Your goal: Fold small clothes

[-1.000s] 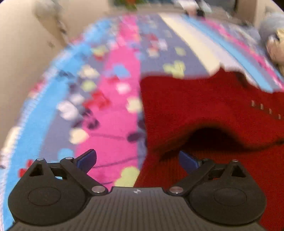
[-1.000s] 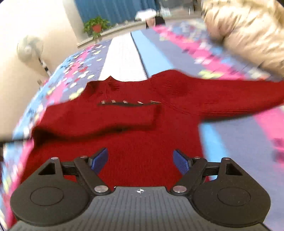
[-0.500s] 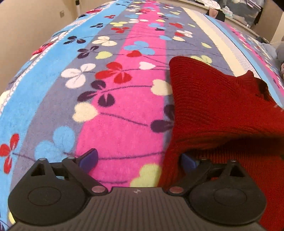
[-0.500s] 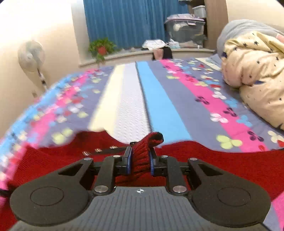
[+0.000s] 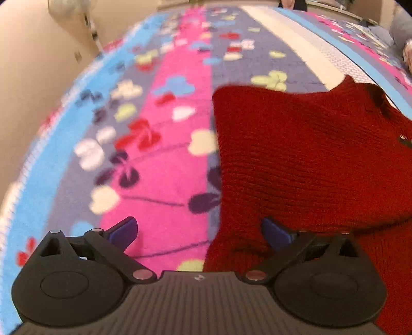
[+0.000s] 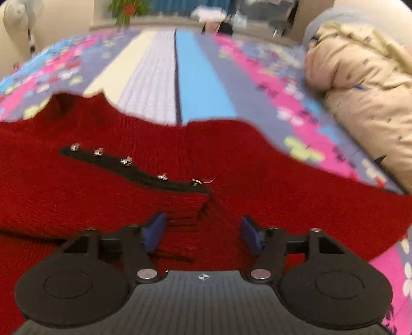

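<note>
A red knit sweater (image 6: 257, 167) lies spread on the flowered blanket (image 5: 167, 128). It has a black placket (image 6: 128, 167) with several silver buttons. One sleeve is folded in over the body, and its ribbed cuff (image 6: 190, 219) lies between the jaws of my right gripper (image 6: 202, 232). Those jaws are opening and the blue pads stand clear of the cuff. In the left wrist view the sweater (image 5: 296, 159) fills the right half. My left gripper (image 5: 199, 229) is open over its left edge, with the right pad over the knit and the left pad over the blanket.
A beige star-print duvet (image 6: 360, 77) is bunched at the right side of the bed. A standing fan (image 6: 20, 15) and a potted plant (image 6: 126, 7) are at the far end. A beige wall (image 5: 38, 64) runs along the bed's left edge.
Half a second ago the right gripper was shut on the raised sleeve cuff. It has since dropped lower and opened, and the cuff now lies on the sweater. The left gripper stays open.
</note>
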The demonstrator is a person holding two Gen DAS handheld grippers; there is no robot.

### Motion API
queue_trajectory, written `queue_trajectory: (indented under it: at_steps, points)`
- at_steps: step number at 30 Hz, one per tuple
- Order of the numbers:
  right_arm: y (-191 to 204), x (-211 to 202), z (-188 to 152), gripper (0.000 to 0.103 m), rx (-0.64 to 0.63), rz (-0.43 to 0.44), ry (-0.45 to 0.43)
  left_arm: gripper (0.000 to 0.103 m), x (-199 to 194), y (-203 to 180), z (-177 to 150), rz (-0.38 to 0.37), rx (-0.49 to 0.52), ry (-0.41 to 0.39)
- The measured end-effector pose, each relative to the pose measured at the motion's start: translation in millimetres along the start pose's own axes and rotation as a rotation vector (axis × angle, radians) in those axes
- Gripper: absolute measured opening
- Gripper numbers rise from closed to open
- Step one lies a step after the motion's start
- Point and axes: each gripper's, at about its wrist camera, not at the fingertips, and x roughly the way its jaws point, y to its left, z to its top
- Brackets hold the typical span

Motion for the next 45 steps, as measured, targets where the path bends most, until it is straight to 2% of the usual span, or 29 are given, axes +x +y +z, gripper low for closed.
queue_trajectory:
  at_steps: [2, 4, 5, 6, 9, 13, 18, 24, 29, 45]
  points:
    - [-15, -32, -6, 0.07, 0.063, 0.043, 0.023, 0.103, -28, 1, -10, -0.008, 0.042, -0.019]
    - [-37, -85, -29, 0.072, 0.149, 0.142, -0.035, 0.103, -66, 7, -33, 0.0, 0.074, -0.064]
    - [-46, -116, -47, 0.077, 0.177, 0.167, -0.055, 0.103, -82, 8, -47, 0.008, 0.08, -0.073]
    - [-50, -141, -63, 0.081, 0.186, 0.18, -0.067, 0.103, -103, 11, -65, 0.018, 0.077, -0.072]
    - [-58, -216, -123, 0.084, 0.171, 0.19, -0.092, 0.103, -158, 14, -114, 0.036, 0.004, -0.044]
    - [-53, -281, -162, 0.085, 0.135, 0.19, -0.096, 0.103, -225, 8, -177, 0.025, -0.046, -0.01]
    - [-47, -335, -186, 0.085, 0.149, 0.267, -0.099, 0.103, -295, -12, -219, 0.004, -0.017, -0.046]
    - [-43, -381, -211, 0.085, 0.153, 0.286, -0.139, 0.103, -339, -21, -240, -0.035, -0.05, -0.063]
    - [-43, -403, -233, 0.085, 0.136, 0.295, -0.153, 0.103, -358, -17, -253, -0.027, -0.085, -0.068]
    - [-46, -413, -242, 0.085, 0.152, 0.3, -0.152, 0.103, -372, -6, -263, -0.017, -0.127, -0.069]
